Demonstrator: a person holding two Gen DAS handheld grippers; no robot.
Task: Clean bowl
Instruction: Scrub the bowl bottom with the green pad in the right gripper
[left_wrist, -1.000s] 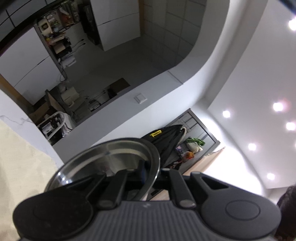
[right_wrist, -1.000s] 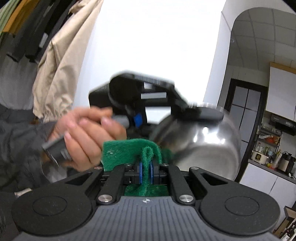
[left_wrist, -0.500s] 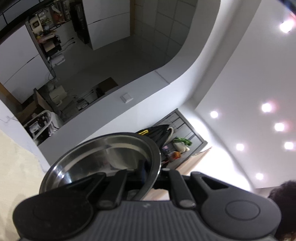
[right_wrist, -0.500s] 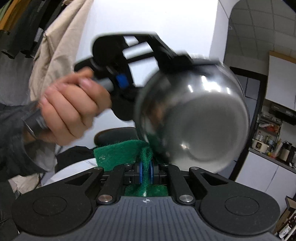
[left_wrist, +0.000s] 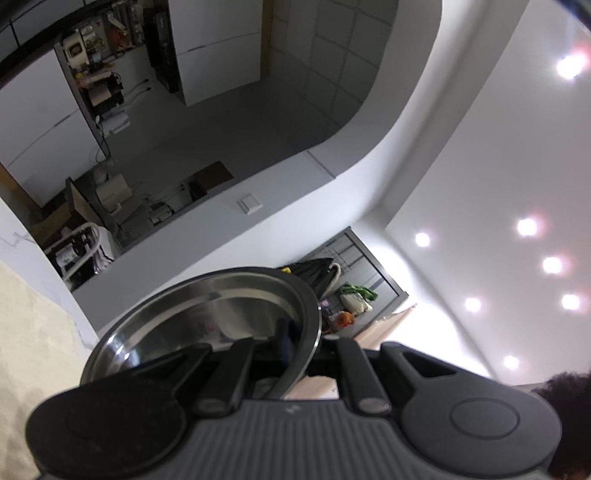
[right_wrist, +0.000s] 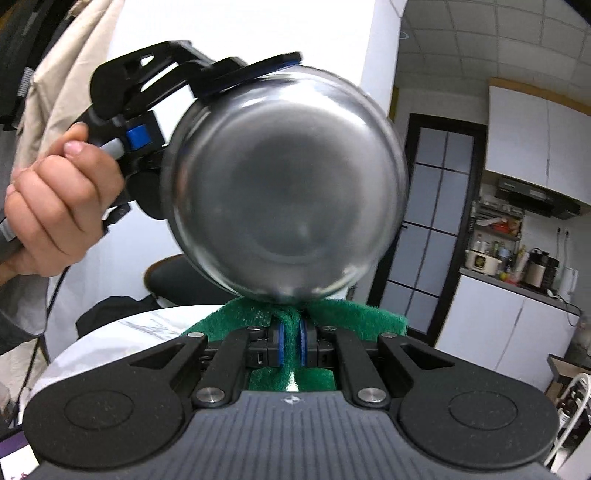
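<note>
A shiny steel bowl (right_wrist: 284, 184) is held up in the air with its underside facing the right wrist camera. My left gripper (right_wrist: 221, 83) is shut on its rim at the upper left, held by a hand (right_wrist: 55, 210). In the left wrist view the bowl's inside (left_wrist: 207, 325) shows and my left gripper (left_wrist: 295, 347) pinches the rim. My right gripper (right_wrist: 291, 343) is shut on a green scouring pad (right_wrist: 354, 315), which touches the bowl's lower outer edge.
A round white marble table (right_wrist: 122, 328) and a dark chair (right_wrist: 173, 277) lie below the bowl. A beige coat (right_wrist: 55, 85) hangs at the left. Kitchen counter (right_wrist: 517, 288) with appliances stands at the right.
The bowl has swung up and turned so its bottom faces the right camera. The scouring pad now meets the bowl's lower edge instead of its side.
</note>
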